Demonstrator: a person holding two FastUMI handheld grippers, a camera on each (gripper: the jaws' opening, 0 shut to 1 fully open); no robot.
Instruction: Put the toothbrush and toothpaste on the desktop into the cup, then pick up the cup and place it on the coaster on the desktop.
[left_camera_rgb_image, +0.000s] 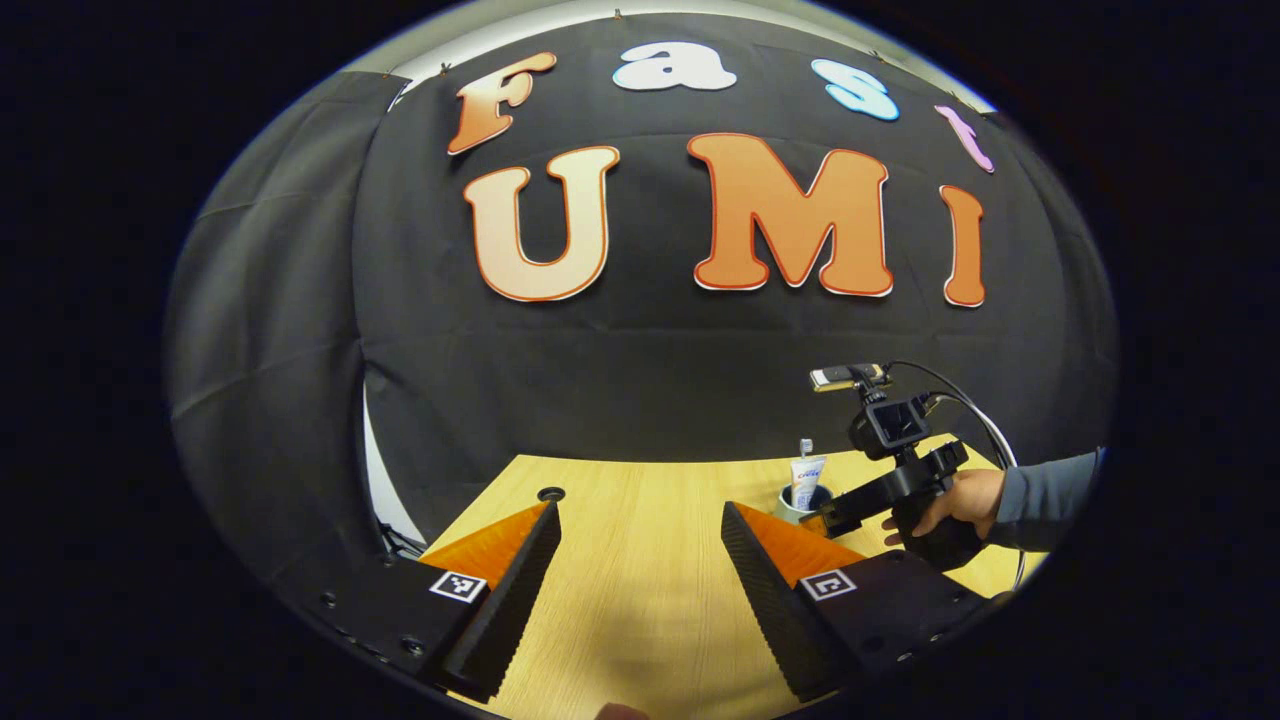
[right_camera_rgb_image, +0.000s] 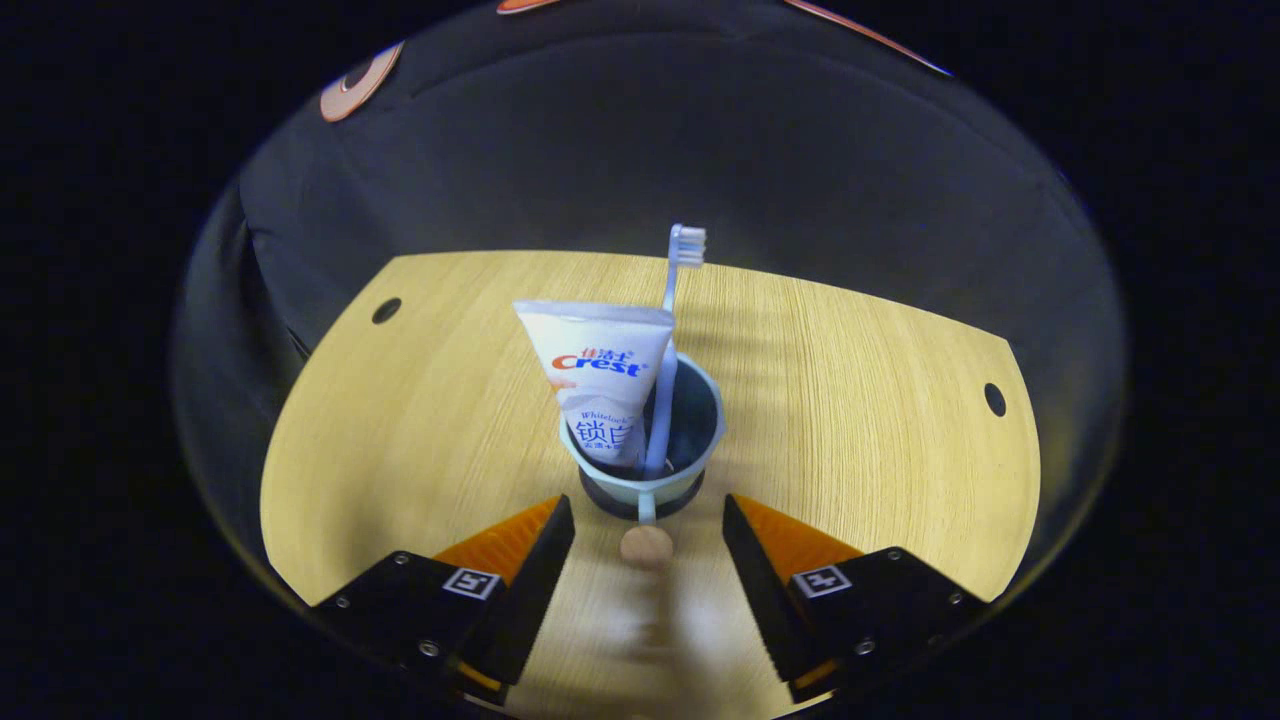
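Observation:
A pale blue cup (right_camera_rgb_image: 697, 440) stands upright on the wooden desktop (right_camera_rgb_image: 420, 430), with a dark round coaster (right_camera_rgb_image: 612, 503) showing under its base. Inside it stand the white toothpaste tube (right_camera_rgb_image: 600, 375) and the pale blue toothbrush (right_camera_rgb_image: 672, 300), bristles up. The cup's handle ends in a round wooden knob (right_camera_rgb_image: 647, 547) that points at my right gripper (right_camera_rgb_image: 647, 505). That gripper is open, its fingers on either side of the knob and apart from the cup. In the left gripper view the cup (left_camera_rgb_image: 790, 508) sits far right beside the right gripper (left_camera_rgb_image: 835, 515). My left gripper (left_camera_rgb_image: 640, 560) is open over bare wood.
A hand and grey sleeve (left_camera_rgb_image: 1010, 495) hold the right gripper. The desktop has small round holes (right_camera_rgb_image: 386, 310) (right_camera_rgb_image: 994, 399) (left_camera_rgb_image: 551, 494) near its corners. Black cloth walls the booth behind the far edge of the desktop.

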